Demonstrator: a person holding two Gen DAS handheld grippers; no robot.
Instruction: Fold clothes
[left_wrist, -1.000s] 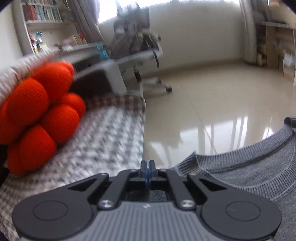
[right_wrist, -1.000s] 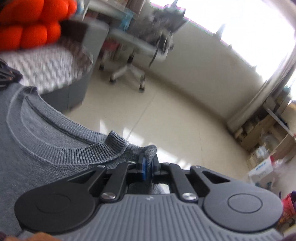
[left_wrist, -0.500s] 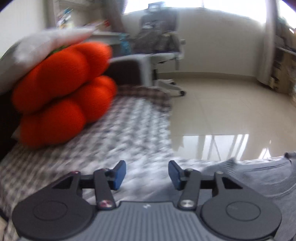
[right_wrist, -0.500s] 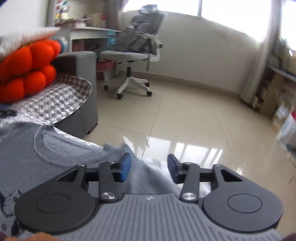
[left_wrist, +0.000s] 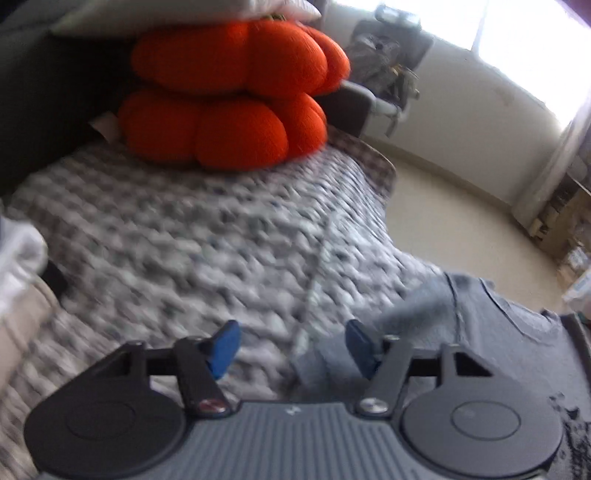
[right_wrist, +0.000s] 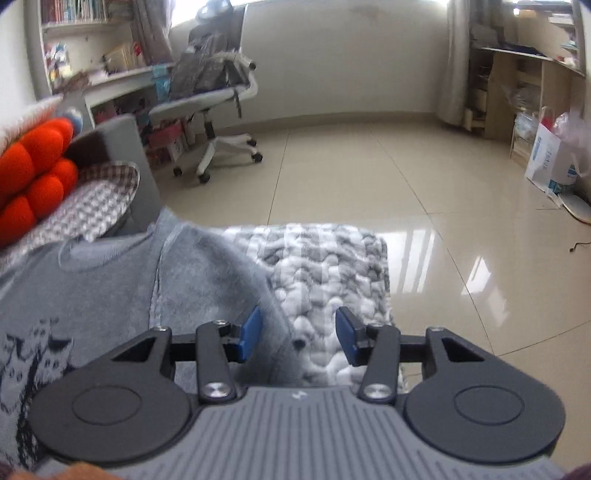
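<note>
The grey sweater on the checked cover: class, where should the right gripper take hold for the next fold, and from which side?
Probably at the grey sweater's sleeve edge, which slopes just ahead of the open right gripper. Come from the bare checked cover side, sliding one finger under that free edge, since the body lies flat with nothing to pinch.

The left wrist camera rides low over the checked cover (left_wrist: 192, 236), tilted, looking down and forward toward the orange cushion (left_wrist: 229, 96) at 12 o'clock, floor at 3 o'clock. The right wrist camera sits close above the grey sweater (right_wrist: 110, 291), level, facing the office chair (right_wrist: 214, 92) at 11 o'clock and open floor (right_wrist: 424, 192) ahead. Both views share the cushion, the cover, the sweater's neckline and the chair by the window.
</note>
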